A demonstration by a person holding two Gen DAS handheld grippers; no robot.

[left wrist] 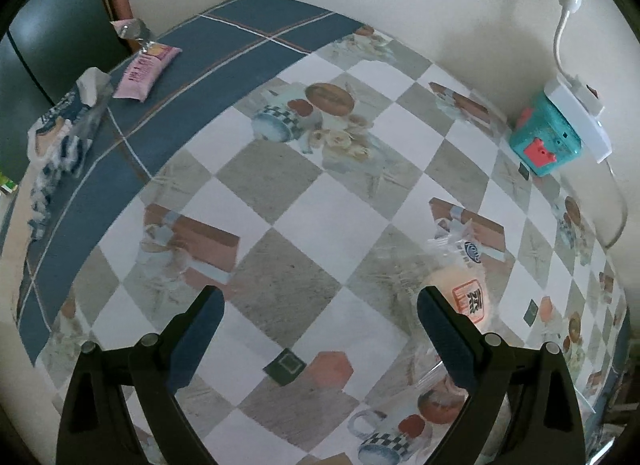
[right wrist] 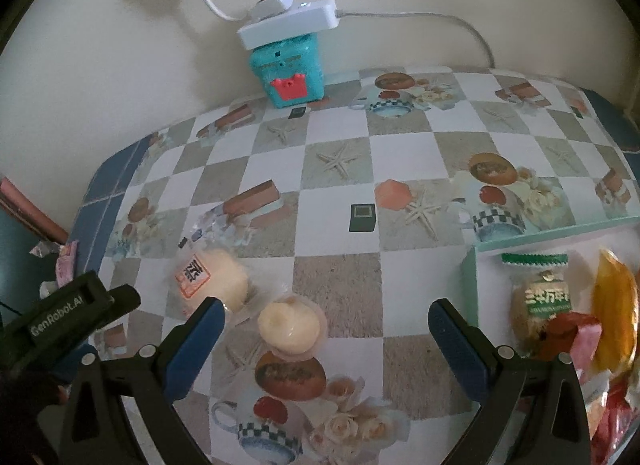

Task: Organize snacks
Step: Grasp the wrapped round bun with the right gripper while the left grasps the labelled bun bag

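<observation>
My left gripper [left wrist: 320, 317] is open above the patterned tablecloth [left wrist: 320, 209], with nothing between its fingers. A wrapped steamed cake [left wrist: 466, 285] lies just past its right fingertip. A pink snack packet [left wrist: 146, 67] and a blue-and-white packet [left wrist: 64, 125] rest at the table's far left edge. My right gripper [right wrist: 326, 325] is open too; a pale jelly cup [right wrist: 290, 325] sits on the table between its fingers, nearer the left one. The same wrapped steamed cake [right wrist: 212, 281] lies to the cup's left. A mint-green tray [right wrist: 470, 273] at the right holds several snacks, among them a green-labelled pastry [right wrist: 538, 305].
A teal toy box [right wrist: 286, 69] stands against the wall under a white power strip [right wrist: 288, 23] with a cord. The body of the left gripper [right wrist: 68, 313] shows at the lower left of the right wrist view. A dark chair [left wrist: 60, 45] stands beyond the table's left edge.
</observation>
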